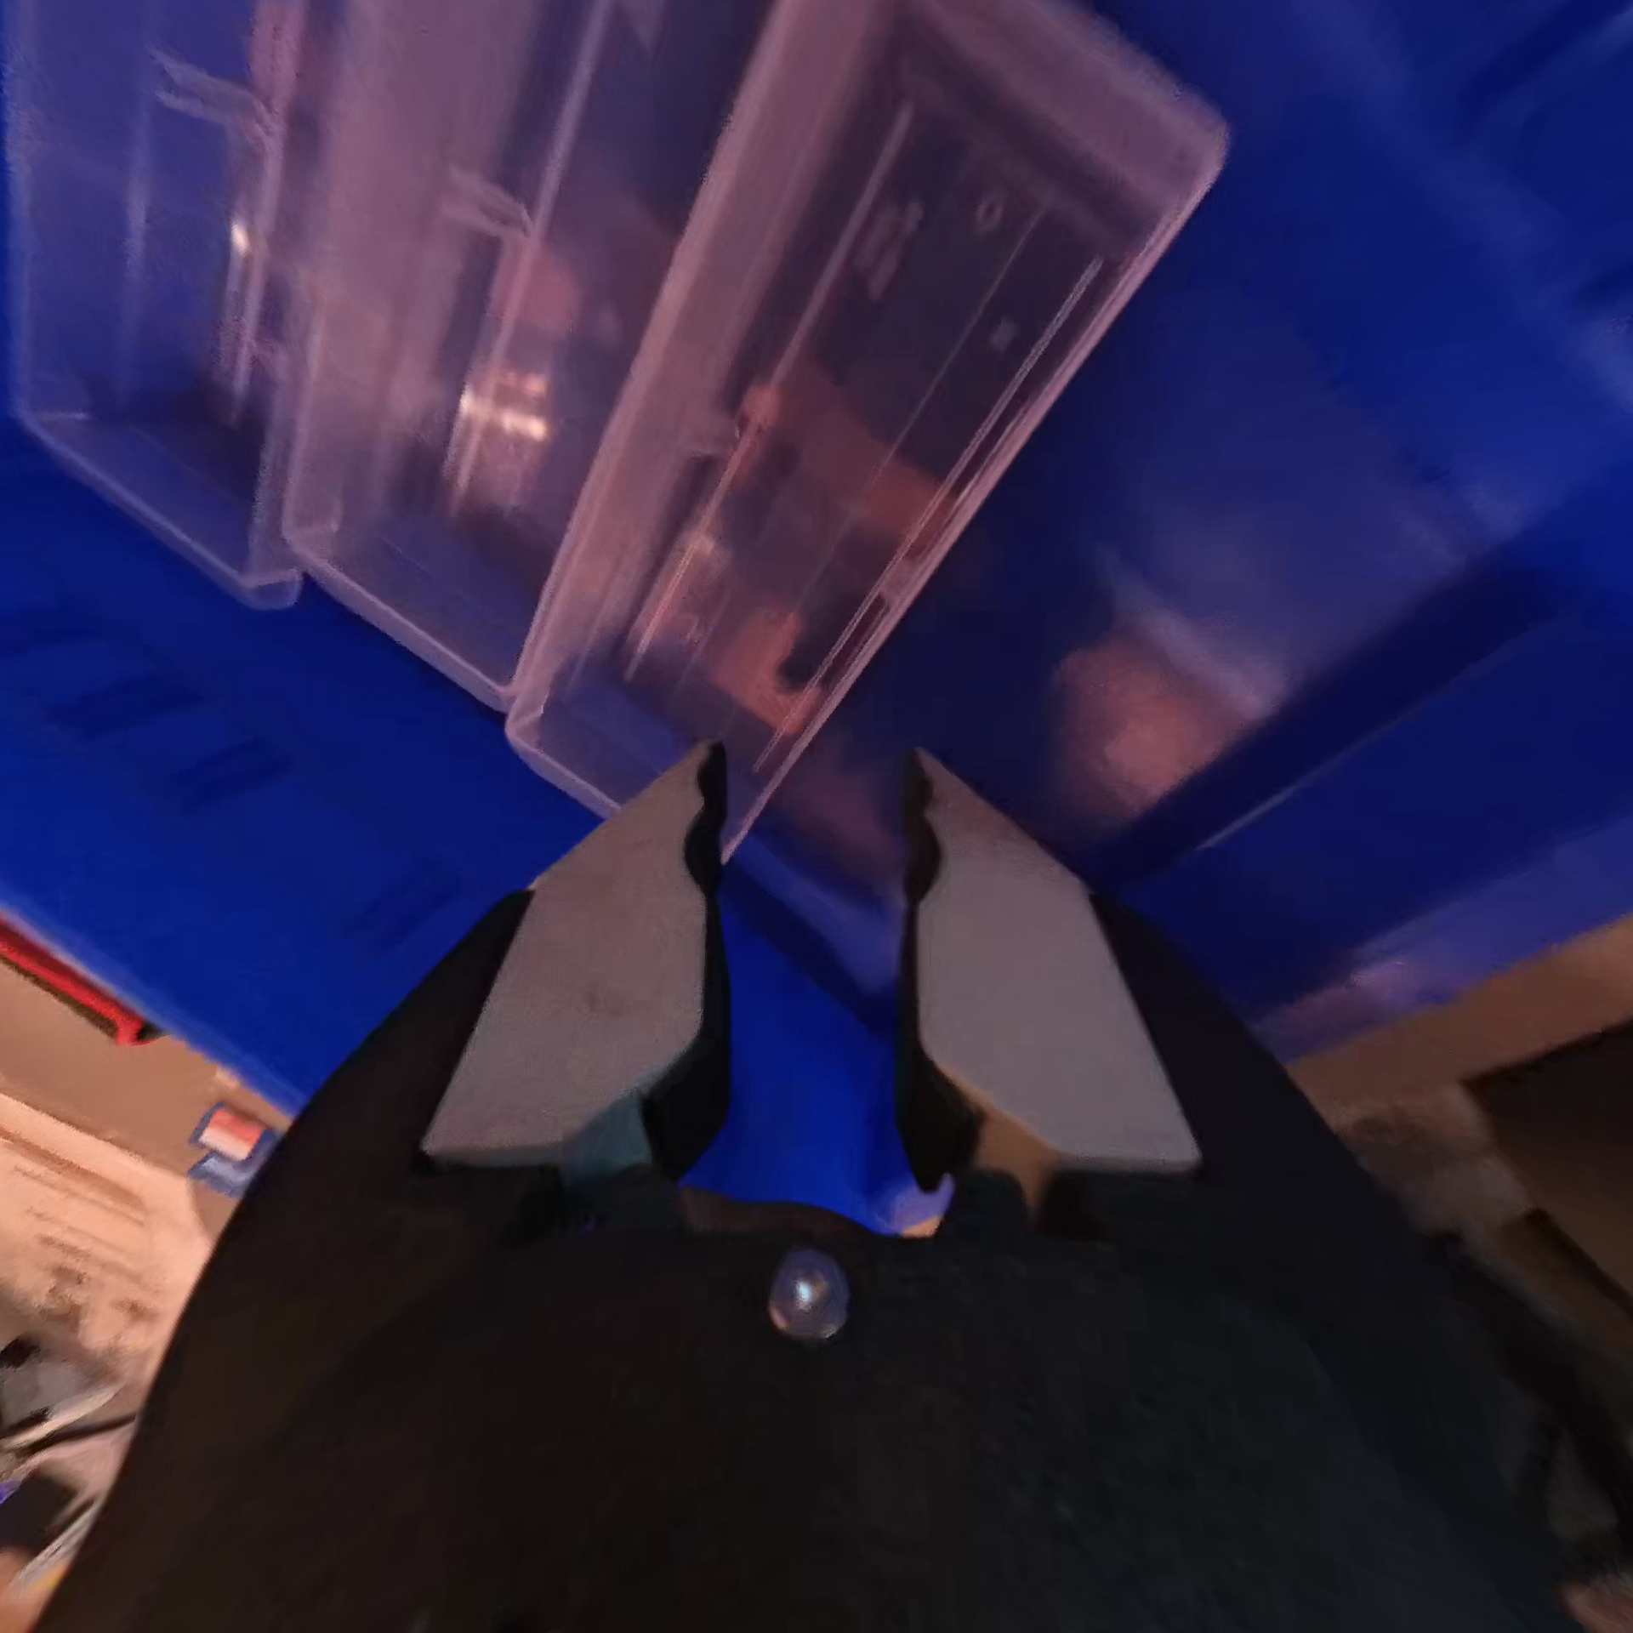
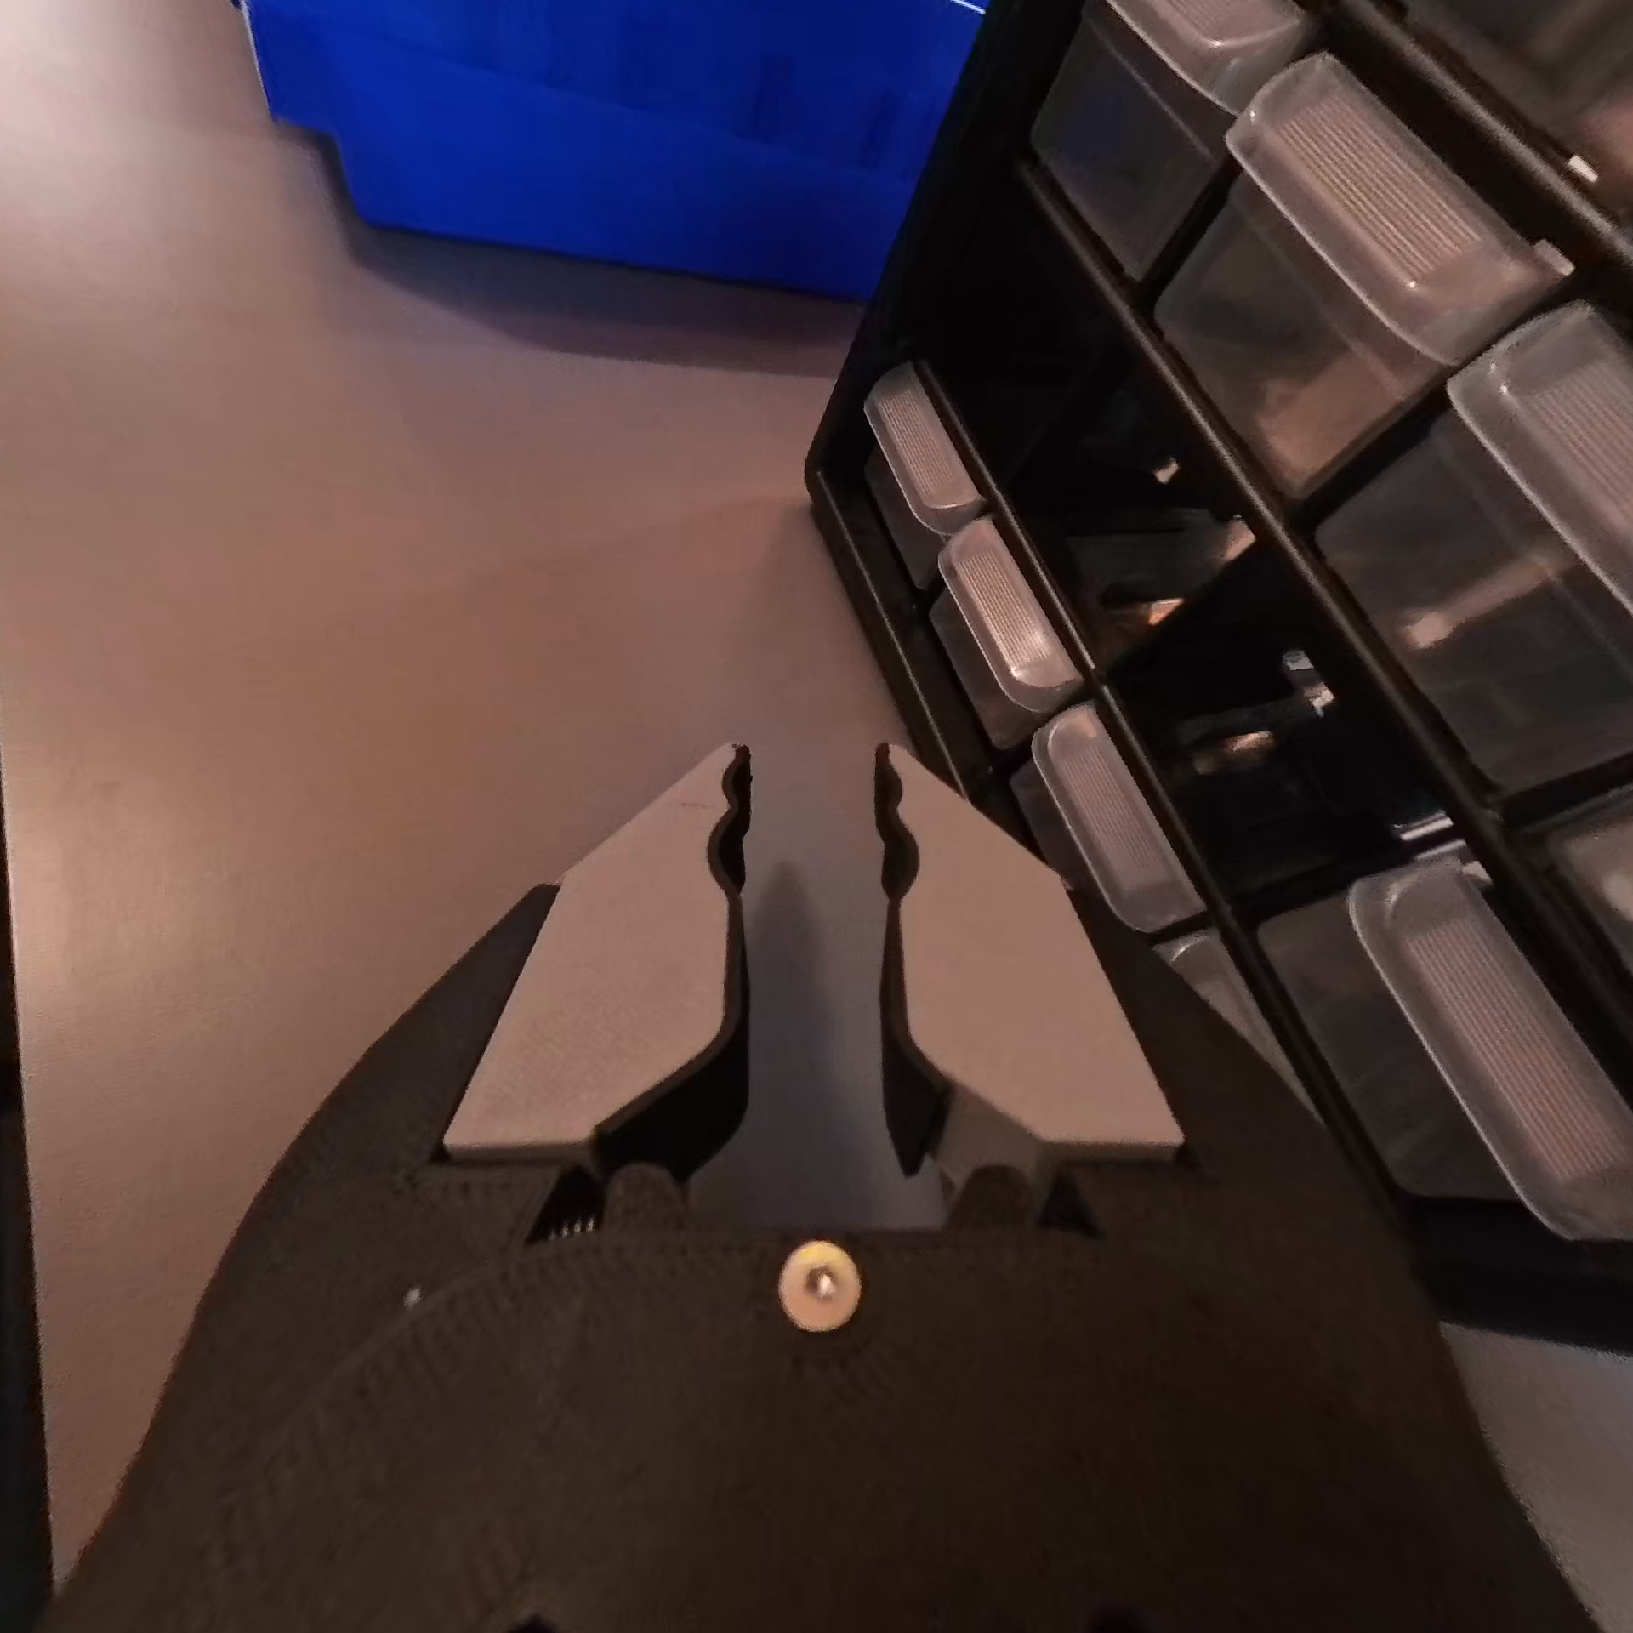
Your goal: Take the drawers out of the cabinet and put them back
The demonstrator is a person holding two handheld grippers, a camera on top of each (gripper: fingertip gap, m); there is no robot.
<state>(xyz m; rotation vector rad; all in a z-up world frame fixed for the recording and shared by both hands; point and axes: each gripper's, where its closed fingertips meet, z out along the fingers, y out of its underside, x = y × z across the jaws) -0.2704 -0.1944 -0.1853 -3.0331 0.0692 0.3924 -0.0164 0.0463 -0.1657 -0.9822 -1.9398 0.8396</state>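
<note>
Grey-brown bench (image 2: 353, 530) carries a black small-parts cabinet (image 2: 884, 495) and, behind it, a blue bin (image 2: 574, 159). Three clear drawers (image 1: 548, 371) lie side by side in that bin, while several cabinet slots (image 2: 1175, 636) gape empty, so the job looks to be between taking out and putting back. Left tool (image 1: 813, 778) hovers parted just over the nearest drawer (image 1: 866, 398), holding nothing; right tool (image 2: 813, 778) hangs parted and empty beside the cabinet. Next, probably, the left closes on that drawer's near wall.
</note>
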